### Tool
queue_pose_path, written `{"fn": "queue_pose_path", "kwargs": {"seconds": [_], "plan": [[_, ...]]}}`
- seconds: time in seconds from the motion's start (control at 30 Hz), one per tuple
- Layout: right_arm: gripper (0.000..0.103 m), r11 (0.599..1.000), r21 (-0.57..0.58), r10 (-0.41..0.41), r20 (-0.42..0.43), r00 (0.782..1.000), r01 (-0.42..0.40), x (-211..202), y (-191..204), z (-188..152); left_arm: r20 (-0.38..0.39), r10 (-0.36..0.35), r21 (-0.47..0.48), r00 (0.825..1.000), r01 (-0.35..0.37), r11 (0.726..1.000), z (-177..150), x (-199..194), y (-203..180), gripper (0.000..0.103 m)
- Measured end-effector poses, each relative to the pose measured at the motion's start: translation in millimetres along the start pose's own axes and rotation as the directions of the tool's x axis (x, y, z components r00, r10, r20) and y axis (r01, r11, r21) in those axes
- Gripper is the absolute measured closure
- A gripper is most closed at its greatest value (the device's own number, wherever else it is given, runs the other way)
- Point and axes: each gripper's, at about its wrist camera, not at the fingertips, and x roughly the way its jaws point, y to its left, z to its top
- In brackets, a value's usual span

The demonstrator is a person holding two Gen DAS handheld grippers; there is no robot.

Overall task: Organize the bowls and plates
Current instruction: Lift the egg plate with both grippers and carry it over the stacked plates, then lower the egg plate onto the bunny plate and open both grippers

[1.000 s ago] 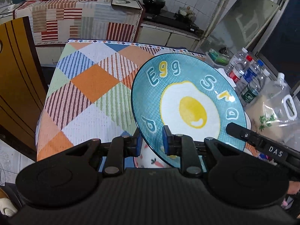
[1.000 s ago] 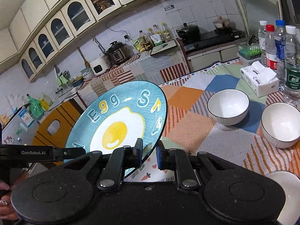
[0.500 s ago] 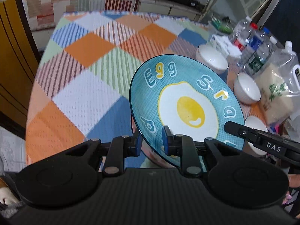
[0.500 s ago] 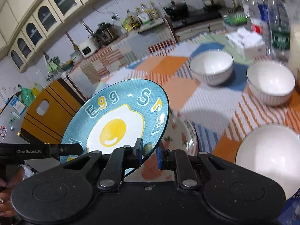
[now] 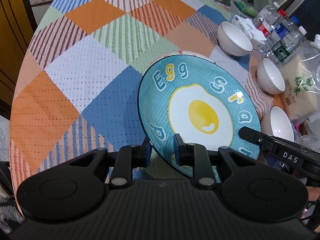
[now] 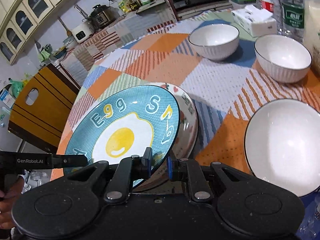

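Both grippers hold one blue plate with a fried-egg picture (image 5: 200, 110), also in the right wrist view (image 6: 122, 134). My left gripper (image 5: 162, 150) is shut on its near left rim. My right gripper (image 6: 159, 166) is shut on its near right rim. The plate is tilted just above a white plate with a fruit pattern (image 6: 188, 118) on the table; only a sliver of that plate shows in the left wrist view (image 5: 180, 53). Three white ribbed bowls stand to the right: far (image 6: 214, 38), middle (image 6: 283, 58), near (image 6: 284, 148).
The table has a chequered cloth (image 5: 84, 70). Water bottles (image 5: 280, 34), a tissue pack (image 6: 254, 19) and a bag of rice (image 5: 298, 92) stand along the right side. A wooden chair (image 6: 40, 108) stands at the left. A counter with appliances lies behind.
Both grippers have lowered the blue plate toward the table, over the fruit-pattern plate. The views have tipped down, so the bowls now show closer.
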Motion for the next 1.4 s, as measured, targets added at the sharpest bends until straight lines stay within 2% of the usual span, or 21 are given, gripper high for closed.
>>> {"fn": "queue_pose_path", "kwargs": {"seconds": [0.03,0.23,0.37,0.47,0.67,0.83,0.97,1.07,1.17,1.3,1.4], "plan": [[0.084,1.000,0.002,-0.003,0.005,1.000,0.003,0,0,-1,-0.007,0.006,0.003,1.000,-0.006,1.000,-1,2,-1,0.080],[0.083,0.998,-0.030,-0.055,-0.016,0.998,0.054,0,8,4,-0.032,0.009,-0.013,0.999,-0.010,1.000,3,7,0,0.079],[0.080,0.983,-0.102,-0.158,-0.030,0.987,0.154,5,21,6,-0.056,0.003,-0.017,0.998,-0.004,1.000,4,10,-4,0.079],[0.079,0.979,-0.114,-0.172,-0.034,0.984,0.167,5,23,6,-0.051,0.027,-0.006,0.998,-0.027,1.000,3,11,-8,0.078],[0.075,0.971,-0.124,-0.212,-0.060,0.975,0.204,8,27,4,-0.084,0.030,-0.021,0.996,-0.032,0.999,4,12,-9,0.077],[0.065,0.941,-0.206,-0.279,-0.021,0.960,0.269,14,40,0,-0.100,0.040,-0.030,0.994,-0.043,0.999,2,11,-14,0.073],[0.064,0.920,-0.235,-0.317,0.024,0.948,0.314,18,43,-1,-0.078,0.064,-0.026,0.995,-0.066,0.997,-2,2,-16,0.070],[0.063,0.925,-0.231,-0.298,0.052,0.953,0.302,3,43,0,-0.068,0.087,-0.023,0.994,-0.088,0.996,-5,-9,-16,0.069],[0.056,0.940,-0.226,-0.238,0.099,0.966,0.254,-27,38,1,-0.047,0.161,0.011,0.986,-0.161,0.987,-10,-22,-22,0.063],[0.054,0.950,-0.240,-0.171,0.147,0.974,0.202,-71,28,-5,-0.037,0.188,0.055,0.981,-0.186,0.981,-13,-39,-43,0.050],[0.046,0.942,-0.275,-0.149,0.169,0.974,0.192,-98,22,-12,-0.018,0.204,0.112,0.979,-0.201,0.973,-17,-51,-66,0.039]]}}
